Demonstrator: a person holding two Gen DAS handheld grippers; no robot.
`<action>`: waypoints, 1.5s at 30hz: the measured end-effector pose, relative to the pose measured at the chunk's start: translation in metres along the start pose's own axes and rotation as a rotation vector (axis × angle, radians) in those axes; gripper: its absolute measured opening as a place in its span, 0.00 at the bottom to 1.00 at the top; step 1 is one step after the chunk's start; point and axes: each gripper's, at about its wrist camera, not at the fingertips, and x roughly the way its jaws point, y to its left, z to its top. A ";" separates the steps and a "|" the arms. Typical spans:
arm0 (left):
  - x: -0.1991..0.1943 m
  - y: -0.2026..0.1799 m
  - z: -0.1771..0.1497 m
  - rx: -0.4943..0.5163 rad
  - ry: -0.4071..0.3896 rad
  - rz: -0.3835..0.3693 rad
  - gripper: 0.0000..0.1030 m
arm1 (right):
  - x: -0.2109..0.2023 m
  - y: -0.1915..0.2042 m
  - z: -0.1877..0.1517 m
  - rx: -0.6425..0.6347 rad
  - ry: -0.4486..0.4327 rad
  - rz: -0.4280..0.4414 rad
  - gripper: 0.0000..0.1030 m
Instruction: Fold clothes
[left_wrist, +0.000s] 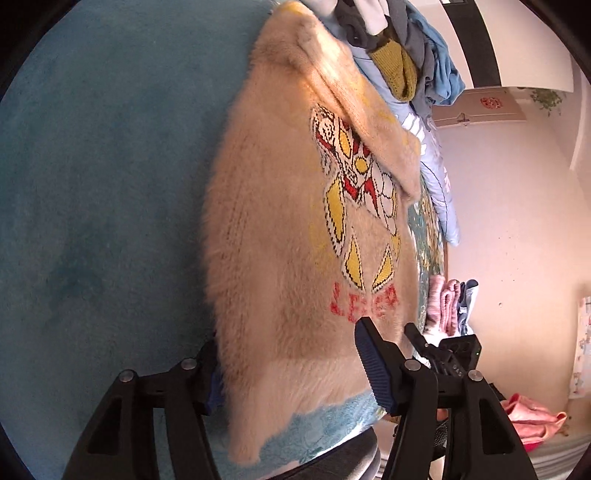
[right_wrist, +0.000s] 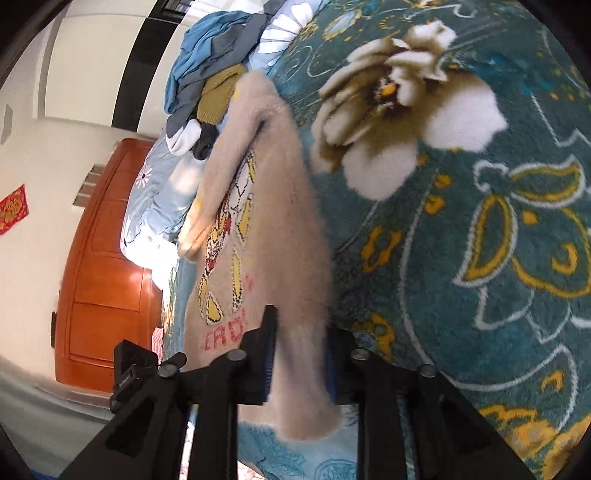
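**Now gripping the sweater hem for the fold**

Both my claws sit at the near hem of the fuzzy beige sweater (left_wrist: 280, 258), which lies front-up on the teal blanket (right_wrist: 480, 258) over the bed, its far end toward the clothes pile (left_wrist: 406, 44). I judge this the start of a fold: hem taken, nothing folded yet. Next I need to lift both corners together and carry them toward the collar, keeping the cloth taut. My right claw (right_wrist: 299, 365) is clamped tight on its hem corner. My left claw (left_wrist: 291, 373) stands about half open, straddling the hem; I cannot tell if its pads press.
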 end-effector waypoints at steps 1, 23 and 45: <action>0.000 0.000 -0.003 0.003 -0.004 0.020 0.39 | -0.002 -0.003 -0.003 0.014 -0.004 0.004 0.12; -0.089 -0.031 0.017 0.103 -0.139 -0.253 0.09 | -0.067 0.090 -0.007 -0.143 -0.121 0.168 0.08; 0.006 -0.022 0.215 -0.143 -0.231 -0.129 0.12 | 0.098 0.092 0.201 -0.006 -0.047 -0.104 0.09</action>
